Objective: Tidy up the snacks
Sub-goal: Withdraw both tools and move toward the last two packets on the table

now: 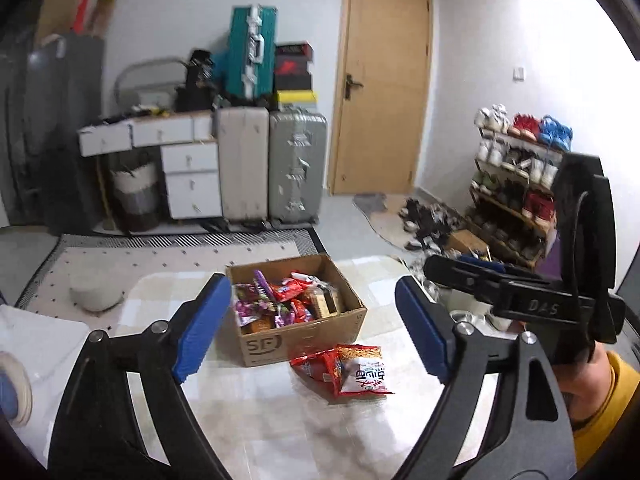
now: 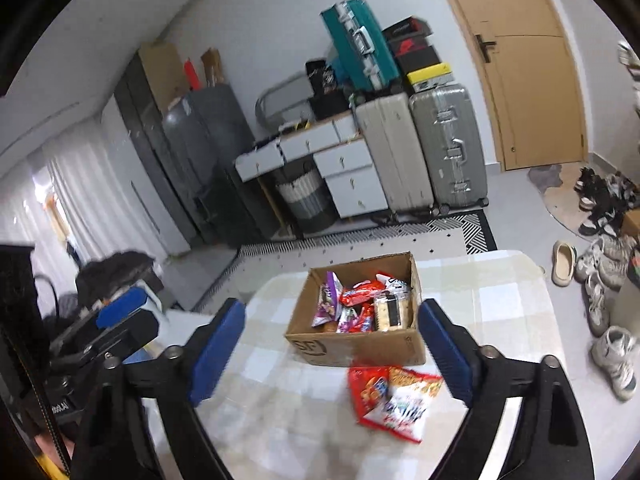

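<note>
Left wrist view: the cardboard box [image 1: 298, 316] sits on the far half of the table [image 1: 248, 404], open at the top and already well filled with snack packets [image 1: 276, 300] in purple, red and tan wrappers. Touching its near right corner lie two loose red packets [image 1: 344, 368], one overlapping the other, flat on the checked tablecloth. These appear to be the only snacks not yet boxed, so the step in hand is judged to be the last collection: the task looks close to done.

The left tongs [image 1: 312, 328] stand released, wide apart, with nothing between the blue pads. The right tongs [image 2: 332, 348] are likewise released and empty, and both sets hover short of the packets.

The next move calls for one pair of tongs to descend on the loose packets, close on a crinkly edge or across the puffed middle, lift, and drop them into the box. The overlapped packets may slide or separate.

Writing: the box's near face carries the logo "SF". The top loose packet has a white panel with red and dark characters, too blurred to read. The right tongs' body, seen from the left wrist, shows the raised letters "DAS".
</note>
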{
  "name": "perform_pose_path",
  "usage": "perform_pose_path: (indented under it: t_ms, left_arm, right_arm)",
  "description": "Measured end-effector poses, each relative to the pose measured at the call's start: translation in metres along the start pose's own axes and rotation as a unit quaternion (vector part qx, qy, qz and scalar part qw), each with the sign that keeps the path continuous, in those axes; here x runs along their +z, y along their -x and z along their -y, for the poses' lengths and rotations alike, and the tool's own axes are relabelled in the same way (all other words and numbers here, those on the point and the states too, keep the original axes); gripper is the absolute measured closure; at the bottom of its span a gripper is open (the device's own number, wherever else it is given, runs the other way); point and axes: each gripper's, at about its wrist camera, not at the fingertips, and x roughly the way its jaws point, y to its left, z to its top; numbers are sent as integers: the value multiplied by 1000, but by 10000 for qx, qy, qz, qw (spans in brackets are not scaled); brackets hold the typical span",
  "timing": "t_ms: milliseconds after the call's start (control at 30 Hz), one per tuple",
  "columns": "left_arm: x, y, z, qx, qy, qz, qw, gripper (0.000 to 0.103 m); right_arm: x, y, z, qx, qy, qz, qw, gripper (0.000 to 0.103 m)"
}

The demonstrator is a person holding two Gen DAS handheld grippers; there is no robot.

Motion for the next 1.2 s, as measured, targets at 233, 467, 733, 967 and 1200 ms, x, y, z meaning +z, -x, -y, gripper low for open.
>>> perform_pose_path:
  t_ms: [233, 467, 733, 967, 1200]
  left_arm:
    - [-45, 84, 4, 303, 39, 277, 9991, 8]
    - [-97, 140, 0, 408, 137, 319, 9986, 0]
    - [-153, 141, -13, 499, 331, 91, 9982, 0]
    - [-175, 93, -32, 484, 553, -307, 9968, 0]
    - [-170, 27, -44, 431, 584, -572, 9957, 0]
  right_arm:
    - [-47, 63, -34, 154, -152, 469, 9987, 4]
    - [-95, 109, -67, -155, 260, 759, 9967, 1]
    - [-143, 112, -82, -408, 570, 808, 9943, 1]
    - [-170, 79, -66, -422, 589, 554, 9958, 1]
    - [-166, 52, -38, -398, 237, 446, 9979, 1]
